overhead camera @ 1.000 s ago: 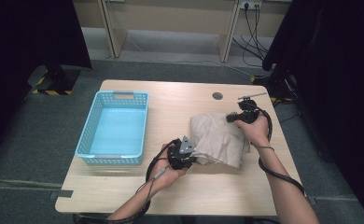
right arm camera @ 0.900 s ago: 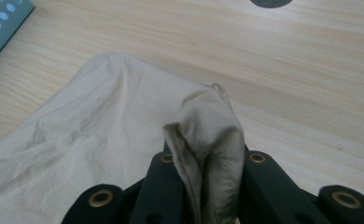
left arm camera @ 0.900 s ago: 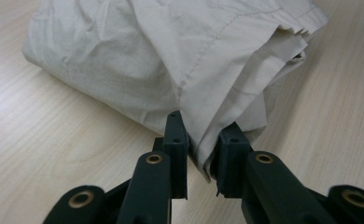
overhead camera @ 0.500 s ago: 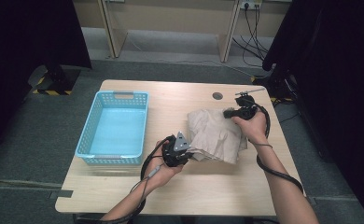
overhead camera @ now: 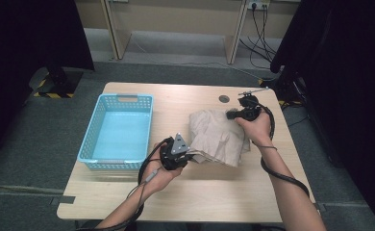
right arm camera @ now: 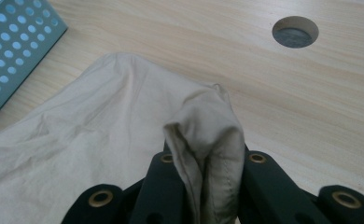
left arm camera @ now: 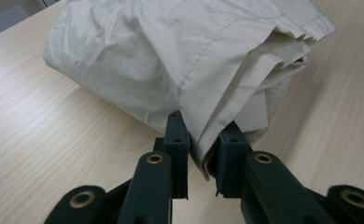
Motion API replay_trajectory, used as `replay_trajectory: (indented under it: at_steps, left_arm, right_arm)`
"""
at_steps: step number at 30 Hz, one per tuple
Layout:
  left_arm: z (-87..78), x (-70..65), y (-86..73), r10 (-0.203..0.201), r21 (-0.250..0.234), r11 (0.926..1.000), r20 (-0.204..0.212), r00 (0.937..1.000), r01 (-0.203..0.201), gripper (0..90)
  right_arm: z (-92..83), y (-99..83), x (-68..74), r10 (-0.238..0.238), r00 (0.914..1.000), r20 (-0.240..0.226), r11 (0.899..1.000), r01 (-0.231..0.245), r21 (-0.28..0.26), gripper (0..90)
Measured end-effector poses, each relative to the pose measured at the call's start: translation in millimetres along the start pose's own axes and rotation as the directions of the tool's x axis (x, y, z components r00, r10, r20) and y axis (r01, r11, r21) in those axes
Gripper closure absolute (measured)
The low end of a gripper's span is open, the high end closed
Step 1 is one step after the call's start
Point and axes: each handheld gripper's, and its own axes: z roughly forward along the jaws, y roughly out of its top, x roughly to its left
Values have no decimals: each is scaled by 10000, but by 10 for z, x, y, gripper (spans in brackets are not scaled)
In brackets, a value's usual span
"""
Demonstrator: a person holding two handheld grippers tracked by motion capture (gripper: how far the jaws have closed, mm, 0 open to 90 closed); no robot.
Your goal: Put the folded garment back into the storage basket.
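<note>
A light wood-grain counter (overhead camera: 209, 202) stands on a grey carpeted floor (overhead camera: 27, 144). Near the counter's far right corner a round cable hole (overhead camera: 224, 98) is cut into the top. Black curtains (overhead camera: 27, 33) hang at the far left, and more dark drapery (overhead camera: 344, 72) closes off the right side. Beyond the far edge, pale wooden furniture legs (overhead camera: 236, 41) rise from a lighter strip of floor. A wall socket (overhead camera: 258, 5) sits at the top right, with black cables (overhead camera: 260, 33) trailing down from it. Yellow-and-black hazard tape (overhead camera: 56, 94) marks the floor off the far left corner. The light is even and soft.
</note>
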Motion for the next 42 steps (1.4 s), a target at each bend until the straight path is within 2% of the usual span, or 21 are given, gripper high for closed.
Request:
replay_trajectory:
  at_steps: [27,42]
  left_arm:
    - [-213,125,28,77,-166,9998,-325,9994,-83,811]
    - [-313,185,35,-149,-248,9996,-387,9991,139,866]
  right_arm:
    - [-39,152,155,-181,9997,-138,9993,177,-320,844]
    - [-37,235,255,-325,9992,-238,9985,314,-443,845]
